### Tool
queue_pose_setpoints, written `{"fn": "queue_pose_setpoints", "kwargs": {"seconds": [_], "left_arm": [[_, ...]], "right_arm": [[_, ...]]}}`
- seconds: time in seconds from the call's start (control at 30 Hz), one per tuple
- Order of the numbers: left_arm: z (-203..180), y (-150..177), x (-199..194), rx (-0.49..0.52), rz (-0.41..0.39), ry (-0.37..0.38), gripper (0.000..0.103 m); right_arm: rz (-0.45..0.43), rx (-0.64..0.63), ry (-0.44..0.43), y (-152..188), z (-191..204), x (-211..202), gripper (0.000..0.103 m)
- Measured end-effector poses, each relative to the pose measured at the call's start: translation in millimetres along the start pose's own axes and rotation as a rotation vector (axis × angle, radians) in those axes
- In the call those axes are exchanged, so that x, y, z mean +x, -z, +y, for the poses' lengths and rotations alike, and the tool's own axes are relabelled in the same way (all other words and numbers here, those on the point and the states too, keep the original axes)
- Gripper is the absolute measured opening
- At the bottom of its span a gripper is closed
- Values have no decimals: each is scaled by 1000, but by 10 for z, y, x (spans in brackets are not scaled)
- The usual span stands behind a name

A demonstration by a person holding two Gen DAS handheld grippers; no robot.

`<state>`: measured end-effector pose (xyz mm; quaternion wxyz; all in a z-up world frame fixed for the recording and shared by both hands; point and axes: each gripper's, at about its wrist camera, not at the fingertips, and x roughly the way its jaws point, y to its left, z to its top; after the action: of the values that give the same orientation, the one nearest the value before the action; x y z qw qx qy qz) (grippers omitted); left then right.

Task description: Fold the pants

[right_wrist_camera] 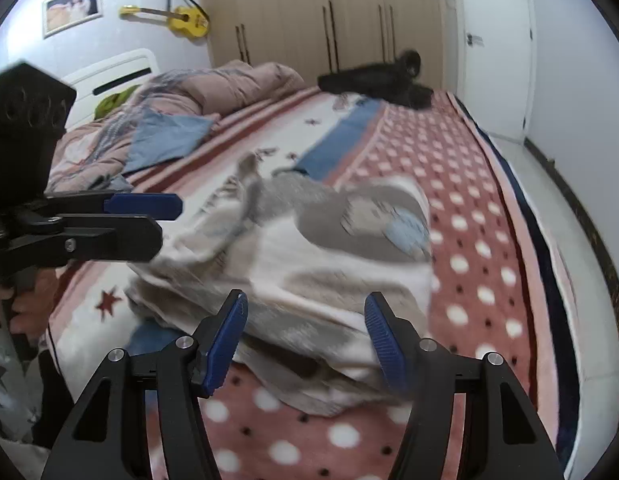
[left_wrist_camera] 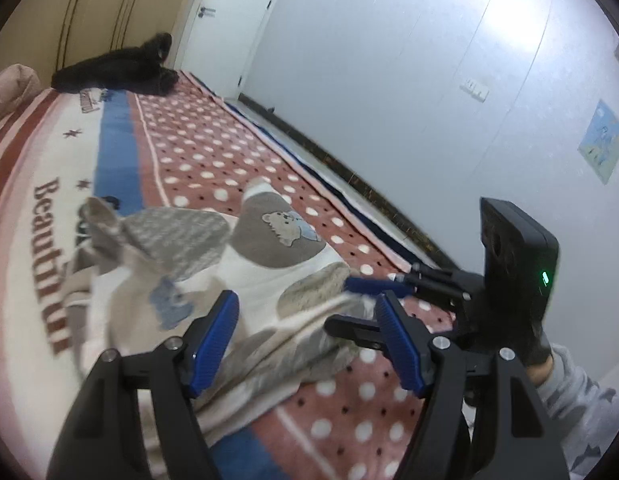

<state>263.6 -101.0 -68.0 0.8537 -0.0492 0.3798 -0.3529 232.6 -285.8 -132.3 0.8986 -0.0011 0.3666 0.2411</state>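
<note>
Counting first, we find one pair of pants (left_wrist_camera: 269, 280), cream with grey patches and a bear print, lying rumpled on the bed (left_wrist_camera: 213, 148) near its long outer edge. We also count two grippers, one black garment (left_wrist_camera: 117, 72) at the far end of the bed, one bunched pink quilt (right_wrist_camera: 213, 88) toward the headboard, one yellow guitar (right_wrist_camera: 181, 20) on the wall, and two framed pictures, one on each wall.

Our left gripper (left_wrist_camera: 309, 328) hovers over the near part of the pants with its blue pads well apart and nothing pressed between them. Our right gripper (right_wrist_camera: 305, 332) is held above the near hem, jaws also parted; cloth shows between the fingers, but the pads do not pinch it. In the left wrist view the right gripper's tips lie at the edge of the cloth; blur hides whether they touch it.

Along the outer edge the dotted blanket (left_wrist_camera: 213, 168) lies bare, and a strip of white floor (right_wrist_camera: 549, 208) runs between bed and wall. Beyond the pants the striped middle of the blanket is open up to the black garment.
</note>
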Motion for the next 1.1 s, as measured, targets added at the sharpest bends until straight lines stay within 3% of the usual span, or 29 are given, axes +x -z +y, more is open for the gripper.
{"fn": "queue_pose_setpoints", "kwargs": {"seconds": [0.07, 0.23, 0.43, 0.57, 0.73, 0.83, 1.0, 1.1], "left_arm": [[-32, -27, 185, 3, 25, -41, 66], [143, 93, 390, -21, 90, -167, 65], [451, 377, 249, -53, 125, -278, 65], [538, 470, 46, -68, 102, -328, 64], [443, 317, -225, -52, -18, -267, 64], [327, 193, -216, -35, -47, -196, 64], [226, 66, 154, -84, 26, -20, 60], [272, 115, 388, -114, 95, -31, 59]], "right_arm": [[17, -4, 29, 74, -69, 71, 12], [41, 55, 20, 195, -224, 150, 9], [76, 33, 38, 272, -176, 184, 9], [98, 44, 46, 287, -159, 153, 9], [39, 37, 46, 153, -104, -15, 13], [-2, 46, 46, 3, -114, -85, 13], [14, 36, 44, -117, -113, 30, 13], [54, 56, 33, -35, -154, 155, 13]]}}
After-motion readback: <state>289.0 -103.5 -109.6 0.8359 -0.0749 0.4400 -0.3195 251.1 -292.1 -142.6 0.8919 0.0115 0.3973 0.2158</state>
